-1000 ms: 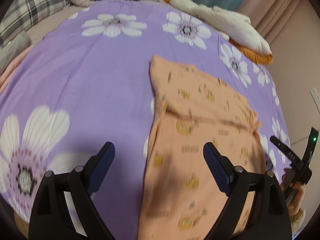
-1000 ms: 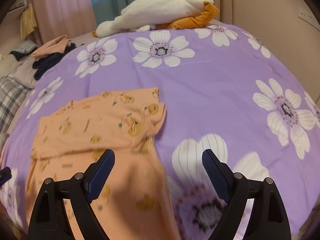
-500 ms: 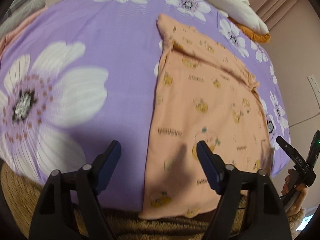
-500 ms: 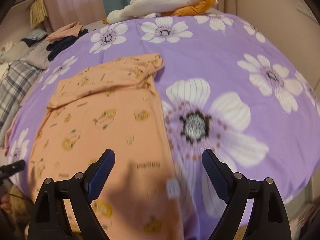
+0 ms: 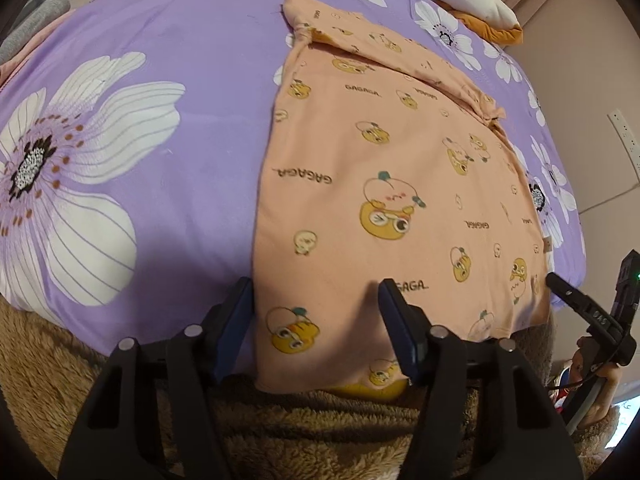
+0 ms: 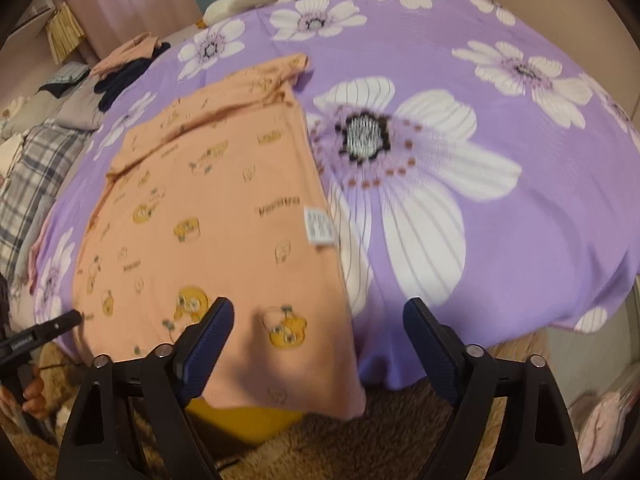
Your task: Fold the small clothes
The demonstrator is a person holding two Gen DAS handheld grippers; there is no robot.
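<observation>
Peach shirt [image 5: 384, 184] lies flat on the purple bedspread [image 5: 168, 56], hem hanging off the near edge. Our left gripper [image 5: 316, 320] straddles its left hem corner, jaws closing, not yet pinching. In the right view, our right gripper [image 6: 318, 344] straddles the other corner, also closing; we should pinch both layers evenly.

The peach cartoon-print cotton-like garment [image 5: 392, 184] looks soft, matt and smooth, with a white woven care label [image 6: 319, 226]. The purple floral bedsheet [image 5: 192, 128] is smooth matt cloth. A brown blanket [image 5: 312, 432] looks shaggy. Black gripper arms [image 5: 460, 392] appear matt plastic, with textured blue pads [image 6: 208, 344].
</observation>
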